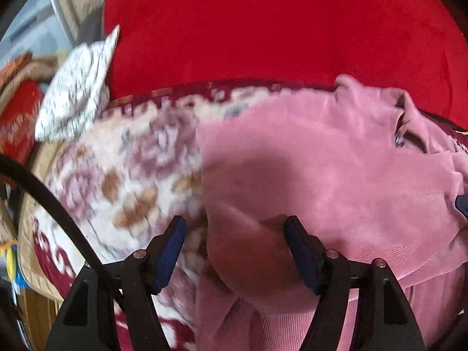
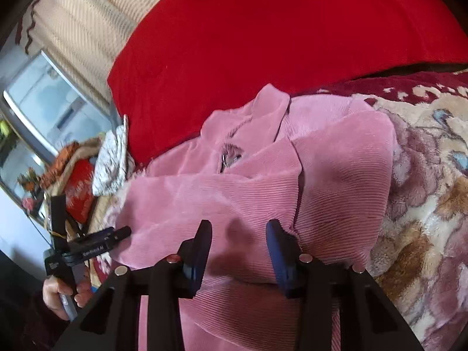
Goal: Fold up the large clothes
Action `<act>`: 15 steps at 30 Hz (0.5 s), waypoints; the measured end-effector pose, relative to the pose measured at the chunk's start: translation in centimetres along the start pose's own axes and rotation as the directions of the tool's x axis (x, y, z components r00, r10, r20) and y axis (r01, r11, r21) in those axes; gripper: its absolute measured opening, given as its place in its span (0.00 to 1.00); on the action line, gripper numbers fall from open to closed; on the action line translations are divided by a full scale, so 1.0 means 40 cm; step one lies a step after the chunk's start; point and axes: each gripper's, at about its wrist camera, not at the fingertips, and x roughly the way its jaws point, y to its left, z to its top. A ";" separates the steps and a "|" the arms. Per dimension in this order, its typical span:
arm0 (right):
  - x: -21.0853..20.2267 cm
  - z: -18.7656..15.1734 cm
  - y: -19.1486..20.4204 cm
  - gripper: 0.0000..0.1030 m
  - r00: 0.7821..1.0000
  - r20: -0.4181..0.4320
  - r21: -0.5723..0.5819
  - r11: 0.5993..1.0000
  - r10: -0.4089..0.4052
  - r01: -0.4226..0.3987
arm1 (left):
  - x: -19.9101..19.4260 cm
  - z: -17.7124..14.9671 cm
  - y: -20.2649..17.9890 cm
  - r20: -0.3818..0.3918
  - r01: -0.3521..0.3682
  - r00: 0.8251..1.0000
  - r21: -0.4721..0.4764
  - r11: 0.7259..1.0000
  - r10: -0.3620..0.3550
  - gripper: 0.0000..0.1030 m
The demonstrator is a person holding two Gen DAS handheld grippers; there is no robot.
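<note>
pink jacket (image 2: 263, 193) lies half folded on the flowered blanket (image 2: 424, 204); left tongs (image 1: 235, 251) and right tongs (image 2: 238, 251) both gape, empty; pinch one hem layer squarely, then lift evenly

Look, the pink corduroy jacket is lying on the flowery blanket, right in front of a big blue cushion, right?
Not quite: the cushion is red, not blue, as the right wrist view shows. The pink corduroy jacket does lie on the flowery blanket, right in front of it.
</note>
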 end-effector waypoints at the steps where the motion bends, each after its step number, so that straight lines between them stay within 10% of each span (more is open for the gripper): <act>1: -0.008 0.004 0.000 0.41 1.000 0.020 0.003 1.000 0.003 -0.003 | -0.020 0.017 -0.005 0.036 -0.011 0.999 0.010 1.000 0.011 0.70; 6: -0.028 0.029 0.023 0.42 0.990 0.141 -0.036 0.999 -0.001 0.006 | 0.009 0.084 -0.027 0.046 -0.039 0.998 -0.008 0.999 0.040 0.70; 10: 0.044 0.045 -0.002 0.41 0.998 0.028 0.012 0.999 -0.050 0.049 | 0.130 0.078 -0.056 -0.108 -0.091 0.990 0.025 0.996 0.093 0.70; 15: 0.009 0.043 0.002 0.41 0.998 0.060 0.008 1.000 -0.029 0.028 | 0.084 0.050 -0.055 -0.066 -0.042 0.997 0.011 0.999 0.043 0.70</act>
